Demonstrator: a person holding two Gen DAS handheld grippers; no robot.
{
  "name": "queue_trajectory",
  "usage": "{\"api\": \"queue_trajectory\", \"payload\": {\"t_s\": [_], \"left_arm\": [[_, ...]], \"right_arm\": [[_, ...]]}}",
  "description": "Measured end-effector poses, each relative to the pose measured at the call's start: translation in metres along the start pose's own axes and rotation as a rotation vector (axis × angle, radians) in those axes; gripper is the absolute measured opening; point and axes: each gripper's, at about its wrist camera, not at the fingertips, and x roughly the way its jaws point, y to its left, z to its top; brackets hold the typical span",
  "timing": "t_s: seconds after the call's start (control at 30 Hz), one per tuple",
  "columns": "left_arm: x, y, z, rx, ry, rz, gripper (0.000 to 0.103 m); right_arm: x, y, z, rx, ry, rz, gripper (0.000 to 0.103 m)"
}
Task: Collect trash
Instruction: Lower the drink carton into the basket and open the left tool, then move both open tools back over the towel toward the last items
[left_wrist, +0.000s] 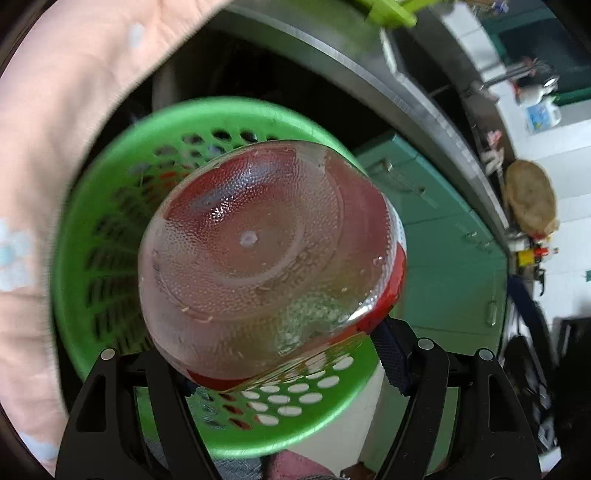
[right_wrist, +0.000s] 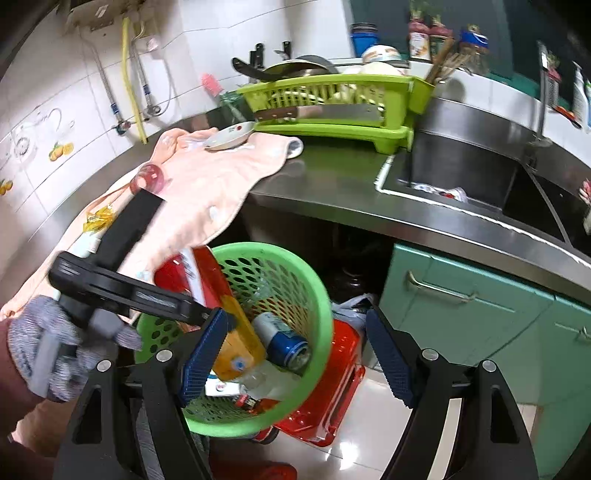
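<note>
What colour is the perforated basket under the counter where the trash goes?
Bright green. The basket shows best in the right wrist view, with a can inside.

Counter edge (right_wrist: 369, 214) overhanging basket (right_wrist: 325, 295)

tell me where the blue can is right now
In the right wrist view the blue can lies inside the green basket, low and centre, beside a yellow carton, under the counter edge.

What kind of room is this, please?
Most likely a home kitchen: a steel sink set in the counter, a green dish rack holding a pan and bowls, and tiled walls with green cabinets below.
</note>
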Motion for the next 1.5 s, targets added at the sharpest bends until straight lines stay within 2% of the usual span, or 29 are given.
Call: {"api": "queue_trajectory", "payload": {"t_s": [0.1,0.2,0.37,0.5,0.73,0.93,1.13,1.3,1.5], "left_arm": [[0.028,-0.004,0.002,0.004,0.055,0.024,0.073],[0.044,-0.006,0.004,0.021,0.067,0.076,0.073],[0.060,-0.004,0.011,0.021,0.088,0.100,0.073],[0.067,-0.012,0.013,0.057,0.084,0.130,0.074],[0.066,-0.019,0.019,0.055,0.072,0.117,0.076],[0.049,-0.006,0.019,0.034,0.050,0.088,0.078],[0.019,0.003,0.015,0.031,-0.009,0.069,0.078],[-0.022,0.013,0.003,0.026,-0.090,0.067,0.078],[-0.080,0.043,-0.017,0.001,-0.200,0.094,0.078]], "right_arm": [[0.000,-0.010,-0.008,0.029,0.002,-0.003,0.075],[-0.001,-0.019,-0.014,0.054,0.003,0.006,0.075],[0.002,-0.028,-0.018,0.087,0.000,0.015,0.075],[0.003,-0.027,-0.020,0.089,0.004,0.028,0.075],[0.000,-0.024,-0.015,0.077,-0.007,0.038,0.075],[-0.003,-0.013,-0.009,0.064,-0.017,0.044,0.075],[-0.004,0.005,0.001,0.035,-0.028,0.053,0.075],[0.001,0.026,0.009,0.001,-0.040,0.077,0.079],[0.015,0.061,0.026,-0.055,-0.033,0.129,0.079]]}}
